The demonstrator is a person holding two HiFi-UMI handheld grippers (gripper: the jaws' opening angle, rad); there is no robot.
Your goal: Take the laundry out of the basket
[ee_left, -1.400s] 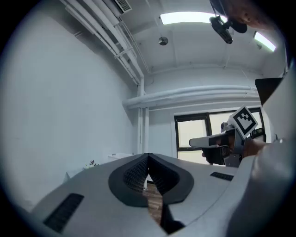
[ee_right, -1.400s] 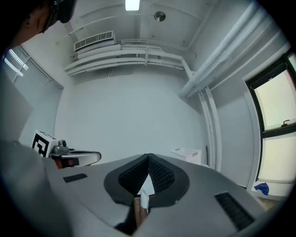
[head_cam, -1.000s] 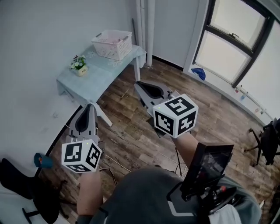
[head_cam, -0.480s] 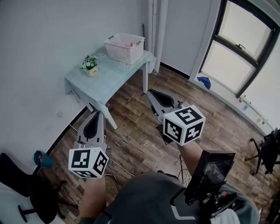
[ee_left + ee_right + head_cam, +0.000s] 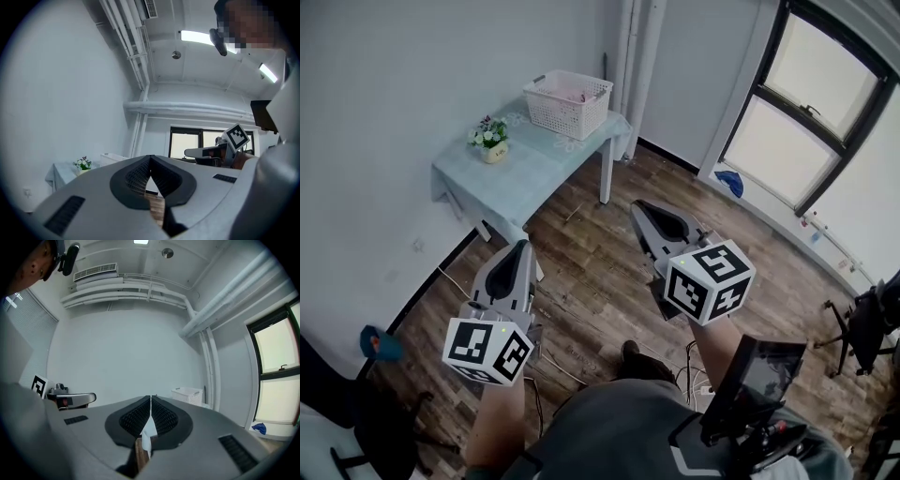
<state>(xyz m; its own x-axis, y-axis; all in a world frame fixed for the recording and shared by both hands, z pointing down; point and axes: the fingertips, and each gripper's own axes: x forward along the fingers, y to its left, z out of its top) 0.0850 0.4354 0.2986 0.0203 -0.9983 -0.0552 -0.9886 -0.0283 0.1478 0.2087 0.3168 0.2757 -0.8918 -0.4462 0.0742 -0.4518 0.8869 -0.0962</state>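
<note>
A white laundry basket (image 5: 569, 101) stands at the far end of a pale blue table (image 5: 525, 164), with pink laundry (image 5: 577, 96) showing inside. Both grippers hover over the wooden floor, well short of the table. My left gripper (image 5: 522, 247) points toward the table's near corner, jaws shut and empty. My right gripper (image 5: 639, 208) is to its right, also shut with nothing held. In the right gripper view the basket (image 5: 188, 394) sits beyond the closed jaw tips (image 5: 150, 398). The left gripper view shows closed tips (image 5: 150, 157) and the basket (image 5: 112, 157) far off.
A small pot of flowers (image 5: 490, 141) sits on the table's left side. White pipes (image 5: 633, 52) run up the corner behind the basket. A window and a blue object (image 5: 729, 181) lie at the right. Chairs stand at lower left and far right (image 5: 867, 328). Cables trail on the floor.
Table and basket have shifted right in the head view. Both grippers sit lower and further right in the frame, still shut and empty.
</note>
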